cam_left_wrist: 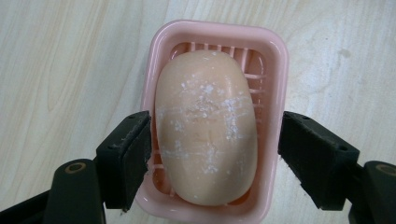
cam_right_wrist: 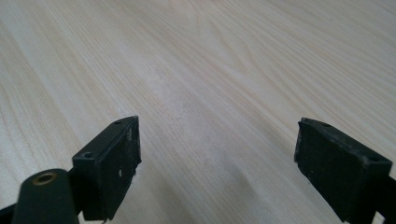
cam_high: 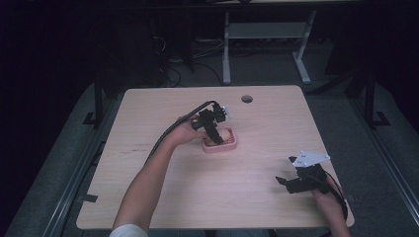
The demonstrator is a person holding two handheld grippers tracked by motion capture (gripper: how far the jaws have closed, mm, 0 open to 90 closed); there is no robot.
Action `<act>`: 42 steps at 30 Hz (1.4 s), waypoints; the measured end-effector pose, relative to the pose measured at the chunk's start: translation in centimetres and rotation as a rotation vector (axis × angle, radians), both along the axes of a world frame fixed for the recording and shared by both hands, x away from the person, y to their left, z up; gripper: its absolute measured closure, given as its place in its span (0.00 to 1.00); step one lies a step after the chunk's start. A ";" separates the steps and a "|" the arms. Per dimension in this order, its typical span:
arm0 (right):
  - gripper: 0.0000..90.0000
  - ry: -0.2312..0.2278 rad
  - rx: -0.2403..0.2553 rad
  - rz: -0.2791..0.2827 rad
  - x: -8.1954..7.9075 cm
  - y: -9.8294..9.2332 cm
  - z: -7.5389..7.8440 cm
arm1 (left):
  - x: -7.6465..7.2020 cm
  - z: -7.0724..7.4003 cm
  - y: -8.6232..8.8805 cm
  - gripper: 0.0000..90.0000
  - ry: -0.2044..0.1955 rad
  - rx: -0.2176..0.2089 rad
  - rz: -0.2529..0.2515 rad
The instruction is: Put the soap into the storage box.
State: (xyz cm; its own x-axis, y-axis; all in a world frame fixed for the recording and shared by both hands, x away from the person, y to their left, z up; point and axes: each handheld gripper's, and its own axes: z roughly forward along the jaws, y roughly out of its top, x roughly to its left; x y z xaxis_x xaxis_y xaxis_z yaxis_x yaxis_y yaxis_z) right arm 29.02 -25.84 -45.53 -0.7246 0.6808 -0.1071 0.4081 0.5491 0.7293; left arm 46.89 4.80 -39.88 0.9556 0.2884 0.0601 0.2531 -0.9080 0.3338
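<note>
Looking down from the high view, I see the table [cam_high: 163, 207] as a pale wooden top across the middle of the frame, with a round hole [cam_high: 246, 98] near its far edge. My left gripper [cam_high: 213, 134] sits just left of centre, angled down over a pink soap dish [cam_high: 232, 144] that holds a bar of soap [cam_high: 225, 135]. My left hand [cam_high: 185, 131] grips the tool, forearm entering from the bottom left. My right gripper [cam_high: 285, 181] rests at the lower right of the frame, well apart from the dish, with its grey plate [cam_high: 310, 157] on top and my right hand [cam_high: 328, 200] behind it.

In the left gripper view, the soap dish [cam_left_wrist: 275, 60] fills the centre, standing on the table [cam_left_wrist: 60, 65]. The soap [cam_left_wrist: 205, 126], peach-coloured with white flecks, lies lengthwise inside it. My left gripper [cam_left_wrist: 212, 158] has its jaws apart, one on each side of the dish. The left jaw is at the dish's rim; whether it touches cannot be determined. The right jaw stands just beside the rim.

In the right gripper view, my right gripper [cam_right_wrist: 217, 158] has its jaws wide apart at the lower corners, holding nothing, with bare table [cam_right_wrist: 210, 60] between and beyond them.
</note>
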 end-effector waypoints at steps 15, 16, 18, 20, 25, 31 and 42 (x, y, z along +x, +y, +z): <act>0.15 -0.005 -0.018 0.006 0.1 0.2 0.0 | -1.4 0.5 0.4 0.27 -0.013 -0.009 -0.015; 0.16 -0.004 -0.017 0.008 0.1 0.2 -0.1 | -1.4 0.5 0.5 0.27 -0.015 -0.010 -0.016; 0.16 0.001 -0.016 0.007 0.0 0.4 -0.1 | -1.5 0.5 0.7 0.27 -0.013 -0.017 -0.012; 0.15 -0.002 -0.020 0.012 0.1 0.4 -0.1 | -1.7 0.4 0.9 0.27 -0.012 -0.013 -0.009; 0.15 -0.005 -0.018 0.005 0.1 0.3 -0.1 | -2.1 0.5 1.5 0.27 -0.017 -0.029 -0.003; 0.15 -0.001 -0.016 -0.003 0.1 0.2 -0.1 | -2.7 0.6 2.0 0.27 -0.021 -0.036 -0.004; 0.16 -0.006 -0.012 -0.020 0.0 0.3 0.0 | -3.7 1.0 2.6 0.26 -0.026 -0.052 -0.005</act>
